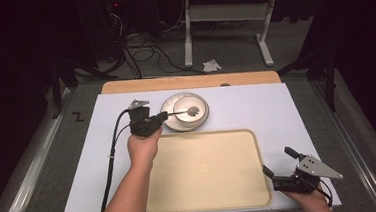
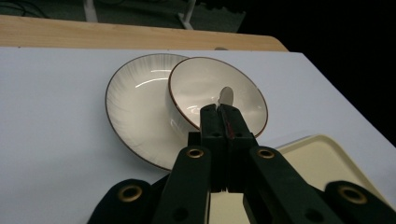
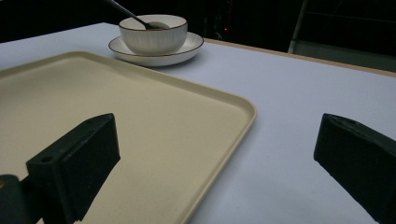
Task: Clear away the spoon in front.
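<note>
The left gripper, held in the person's left hand, sits at the far left of the white table with its jaws pressed together on the handle of a spoon. In the left gripper view the jaws meet tight on the thin handle, and the spoon's end pokes up just past their tips. The spoon reaches rightward into a white bowl with a brown rim, its head lying inside the bowl. The bowl stands on a ribbed saucer, set toward the saucer's right side. Just near of the saucer lies a large cream tray, taking up the middle of the table. At the near right corner, the right gripper rests beside the tray's right edge with its jaws spread wide apart and nothing between them; in its own view the tray's corner and bare table lie between the jaws.
</note>
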### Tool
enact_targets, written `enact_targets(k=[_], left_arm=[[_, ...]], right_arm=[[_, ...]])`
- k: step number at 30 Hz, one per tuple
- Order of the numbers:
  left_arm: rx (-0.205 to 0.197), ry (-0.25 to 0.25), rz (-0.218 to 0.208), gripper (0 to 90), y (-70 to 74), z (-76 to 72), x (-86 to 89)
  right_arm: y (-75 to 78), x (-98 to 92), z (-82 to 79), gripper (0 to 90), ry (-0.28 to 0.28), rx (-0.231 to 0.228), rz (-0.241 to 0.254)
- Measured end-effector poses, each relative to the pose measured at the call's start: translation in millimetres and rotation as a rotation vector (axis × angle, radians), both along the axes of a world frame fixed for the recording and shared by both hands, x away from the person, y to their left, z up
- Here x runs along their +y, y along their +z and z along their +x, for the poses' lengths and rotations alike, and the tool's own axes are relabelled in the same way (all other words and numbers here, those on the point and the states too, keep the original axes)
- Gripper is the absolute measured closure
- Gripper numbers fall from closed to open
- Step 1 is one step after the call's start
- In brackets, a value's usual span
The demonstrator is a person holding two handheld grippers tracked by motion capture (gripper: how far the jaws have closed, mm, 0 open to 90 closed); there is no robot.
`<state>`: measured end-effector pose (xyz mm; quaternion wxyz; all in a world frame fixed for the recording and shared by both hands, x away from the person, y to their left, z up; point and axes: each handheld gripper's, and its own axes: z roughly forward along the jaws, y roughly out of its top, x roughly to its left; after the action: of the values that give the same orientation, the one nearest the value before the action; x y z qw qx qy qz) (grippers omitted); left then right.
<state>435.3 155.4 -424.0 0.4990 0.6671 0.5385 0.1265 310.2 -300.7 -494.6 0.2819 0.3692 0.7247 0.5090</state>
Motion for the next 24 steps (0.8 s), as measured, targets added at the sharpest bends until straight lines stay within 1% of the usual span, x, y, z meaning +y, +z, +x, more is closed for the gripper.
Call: enact_targets(k=[1, 7, 10, 12, 13, 16, 17, 19, 21, 22, 24], left_arm=[[0.000, 0.000, 0.000, 89.4, 0.0, 0.0, 0.0], [-0.065, -0.013, -0.011, 89.4, 9.4, -10.6, 5.8], [-0.087, -0.019, -0.028, 89.4, 13.6, -16.6, 9.6], [-0.112, -0.027, -0.040, 89.4, 17.4, -22.9, 15.1], [-0.112, -0.027, -0.040, 89.4, 17.4, -22.9, 15.1], [-0.130, -0.033, -0.050, 89.4, 20.1, -29.6, 20.7], [-0.139, -0.032, -0.060, 89.4, 20.6, -31.8, 22.3], [-0.156, -0.038, -0.065, 89.3, 21.1, -36.7, 25.8], [-0.174, -0.041, -0.078, 89.4, 21.4, -44.3, 30.6], [-0.174, -0.041, -0.078, 89.3, 21.4, -44.3, 30.6], [-0.188, -0.044, -0.078, 89.3, 21.3, -49.5, 33.4]], right_arm=[[0.0, 0.0, 0.0, 0.8, 0.000, 0.000, 0.000], [0.1, 0.5, 0.2, 0.9, 0.005, -0.005, -0.004], [0.1, 1.2, 0.0, 0.8, 0.004, -0.002, -0.002], [0.0, 1.4, 0.0, 0.8, 0.005, -0.003, -0.003], [0.0, 1.4, 0.0, 0.8, 0.005, -0.003, -0.003], [-0.3, 1.4, 0.3, 0.9, 0.008, -0.005, -0.007], [-0.3, 1.5, 0.3, 0.8, 0.008, -0.005, -0.008], [-0.5, 2.0, 0.0, 0.8, 0.007, -0.001, -0.008], [-0.7, 2.4, 0.0, 0.8, 0.008, -0.001, -0.010], [-0.7, 2.4, 0.0, 0.8, 0.008, -0.001, -0.010], [-0.8, 2.8, 0.0, 0.8, 0.010, -0.002, -0.012]])
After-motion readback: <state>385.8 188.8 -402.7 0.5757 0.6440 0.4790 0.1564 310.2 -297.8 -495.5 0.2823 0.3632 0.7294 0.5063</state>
